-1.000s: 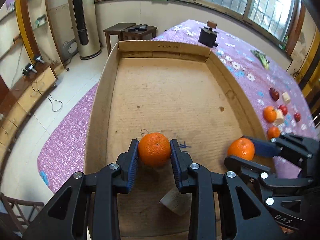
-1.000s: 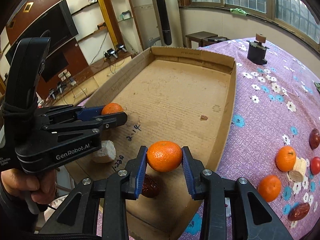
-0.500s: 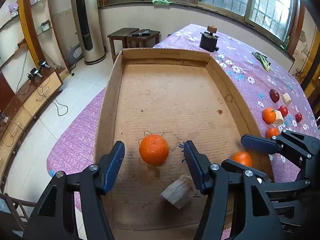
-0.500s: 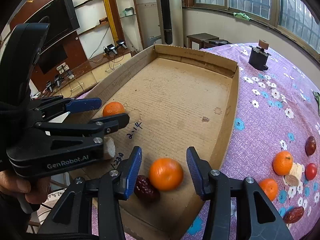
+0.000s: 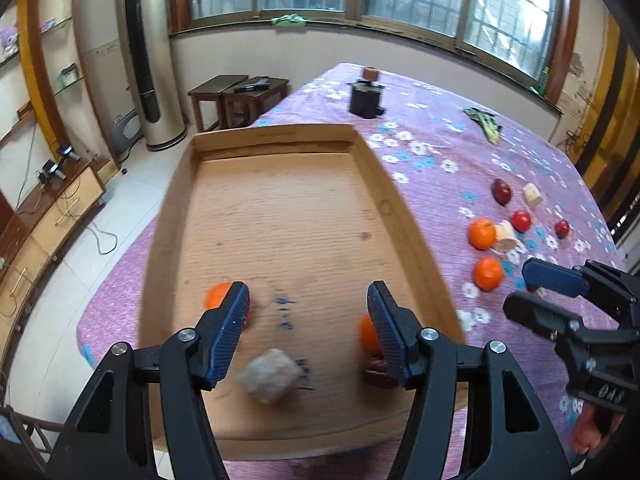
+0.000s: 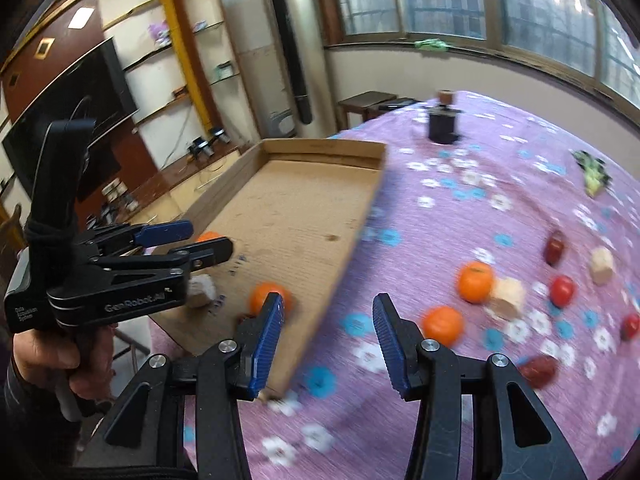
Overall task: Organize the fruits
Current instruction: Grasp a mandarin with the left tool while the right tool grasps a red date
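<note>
Left gripper (image 5: 308, 312): jaws wide, empty; body reads "GenRobot.AI".
Right gripper (image 6: 328, 320): jaws wide, empty.
Oranges (image 5: 218, 296): two in cardboard tray (image 5: 280, 136), near end.
Tablecloth (image 6: 460, 208): more fruit, right.

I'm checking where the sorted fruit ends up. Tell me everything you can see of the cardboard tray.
The tray is a long, shallow rectangle of plain brown corrugated cardboard with low upright walls and an open top. It lies flat on the purple flowered cloth, its left side overhanging the table edge. Blue pen marks show on its floor near the front. Inside, at the near end, sit two oranges, a pale chunk and a dark red fruit. Neither gripper touches it.
</note>
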A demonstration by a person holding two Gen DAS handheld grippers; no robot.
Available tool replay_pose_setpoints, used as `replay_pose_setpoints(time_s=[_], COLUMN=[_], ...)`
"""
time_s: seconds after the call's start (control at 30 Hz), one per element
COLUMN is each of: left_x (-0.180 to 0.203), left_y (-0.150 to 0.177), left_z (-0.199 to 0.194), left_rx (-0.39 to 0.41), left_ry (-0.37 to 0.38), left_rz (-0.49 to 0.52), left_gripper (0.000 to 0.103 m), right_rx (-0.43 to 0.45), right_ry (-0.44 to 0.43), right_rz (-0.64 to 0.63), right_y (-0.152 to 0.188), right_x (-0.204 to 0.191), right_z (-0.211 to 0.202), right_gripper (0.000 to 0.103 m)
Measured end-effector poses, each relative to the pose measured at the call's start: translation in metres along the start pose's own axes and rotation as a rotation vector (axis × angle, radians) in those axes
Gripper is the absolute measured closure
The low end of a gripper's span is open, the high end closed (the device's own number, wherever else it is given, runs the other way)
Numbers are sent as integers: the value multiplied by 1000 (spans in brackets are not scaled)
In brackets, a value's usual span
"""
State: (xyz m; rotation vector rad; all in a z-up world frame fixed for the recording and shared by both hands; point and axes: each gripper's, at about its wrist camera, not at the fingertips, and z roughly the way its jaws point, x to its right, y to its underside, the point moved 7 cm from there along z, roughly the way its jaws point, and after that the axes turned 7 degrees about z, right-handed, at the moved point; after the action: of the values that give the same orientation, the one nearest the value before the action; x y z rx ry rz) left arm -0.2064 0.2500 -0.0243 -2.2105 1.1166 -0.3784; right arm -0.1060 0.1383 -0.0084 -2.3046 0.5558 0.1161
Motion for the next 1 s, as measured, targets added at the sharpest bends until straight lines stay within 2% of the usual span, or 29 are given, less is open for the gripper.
replay_pose_setpoints(time_s=[0.33,1.0], left_x=[44,123], left_y=[-6,-15], left_z=[-4,8], left_rx=[1,-17], left_ry=[44,158], left_rz=[68,169], left_gripper=[43,43], right_rx=[17,11], right_ry=[58,148], right_rz=[118,215], right_y=[12,38], right_x=[60,123], right_z=[-24,-37], right_gripper=[55,55])
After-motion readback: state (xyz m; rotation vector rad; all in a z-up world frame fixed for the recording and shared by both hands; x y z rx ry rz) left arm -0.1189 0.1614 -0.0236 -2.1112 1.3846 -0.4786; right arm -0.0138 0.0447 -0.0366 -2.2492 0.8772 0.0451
